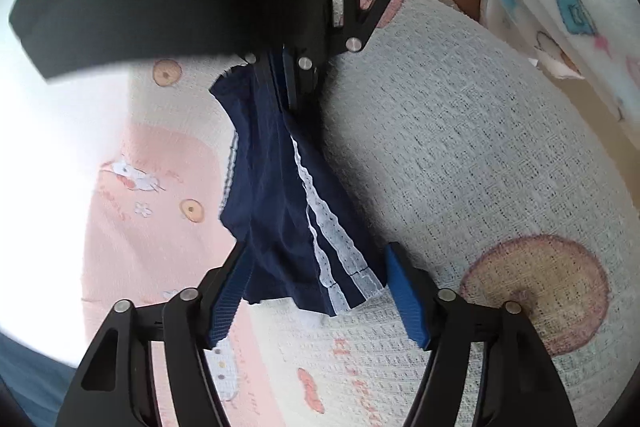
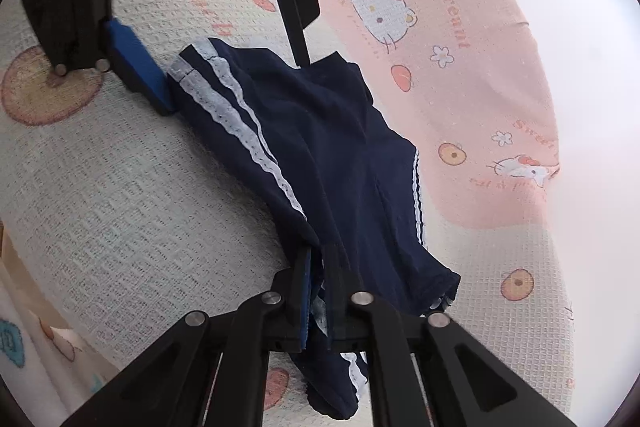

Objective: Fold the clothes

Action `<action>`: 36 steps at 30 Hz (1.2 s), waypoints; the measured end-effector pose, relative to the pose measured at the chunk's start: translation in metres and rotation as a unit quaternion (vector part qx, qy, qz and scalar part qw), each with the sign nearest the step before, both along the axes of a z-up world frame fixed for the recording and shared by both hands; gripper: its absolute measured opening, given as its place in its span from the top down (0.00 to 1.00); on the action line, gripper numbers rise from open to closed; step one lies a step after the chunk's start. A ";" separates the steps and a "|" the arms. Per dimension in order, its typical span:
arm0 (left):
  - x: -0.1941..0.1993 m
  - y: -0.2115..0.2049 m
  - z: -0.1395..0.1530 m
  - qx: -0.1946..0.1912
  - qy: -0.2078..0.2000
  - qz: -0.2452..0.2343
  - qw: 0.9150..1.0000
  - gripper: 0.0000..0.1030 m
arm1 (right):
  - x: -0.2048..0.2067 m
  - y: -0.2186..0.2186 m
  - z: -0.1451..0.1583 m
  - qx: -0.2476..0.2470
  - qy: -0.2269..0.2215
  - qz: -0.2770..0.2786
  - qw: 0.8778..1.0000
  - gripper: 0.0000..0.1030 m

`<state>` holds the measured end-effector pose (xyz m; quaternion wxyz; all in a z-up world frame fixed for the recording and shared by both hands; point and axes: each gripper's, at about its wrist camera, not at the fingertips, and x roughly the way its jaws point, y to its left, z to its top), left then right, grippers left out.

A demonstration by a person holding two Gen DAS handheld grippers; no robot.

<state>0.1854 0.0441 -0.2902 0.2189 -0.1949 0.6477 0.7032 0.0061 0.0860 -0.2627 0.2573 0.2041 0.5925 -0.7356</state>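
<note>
We hold navy shorts (image 1: 280, 195) mid-frame over patterned blanket (image 1: 460, 155). Right gripper (image 2: 318, 291) clamped on one end at lower centre; left gripper (image 1: 316, 291) apart around striped hem, lower frame. Step, we judge: grasping to spread. Next: close left, pull taut.

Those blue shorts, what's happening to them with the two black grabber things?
A person is folding clothes with a gripper in each hand. The right gripper has its jaws shut on one end of the navy shorts, which have white side stripes. The left gripper is open, its blue pads on either side of the other end, not yet pinching it. The shorts hang bunched between them over a cartoon-cat blanket. No fold is made yet.
</note>
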 end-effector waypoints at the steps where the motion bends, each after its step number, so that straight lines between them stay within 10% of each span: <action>1: -0.003 0.000 0.001 0.006 -0.005 0.006 1.000 0.39 | 0.000 0.000 -0.001 0.005 0.004 0.002 1.000 0.87; 3: -0.004 0.002 0.004 0.018 -0.021 0.021 0.999 0.40 | 0.005 0.001 -0.007 0.027 0.020 0.011 0.999 0.56; 12: -0.011 0.020 0.023 0.098 -0.122 0.125 0.980 0.71 | 0.007 0.018 -0.016 0.078 0.047 -0.005 0.996 0.45; 32: -0.015 -0.016 0.031 0.174 -0.114 0.323 0.923 0.80 | -0.007 0.031 -0.030 0.124 0.101 -0.041 0.986 0.39; 36: -0.017 -0.023 0.028 0.176 -0.122 0.332 0.919 0.80 | -0.005 0.029 -0.033 0.127 0.071 -0.048 0.988 0.65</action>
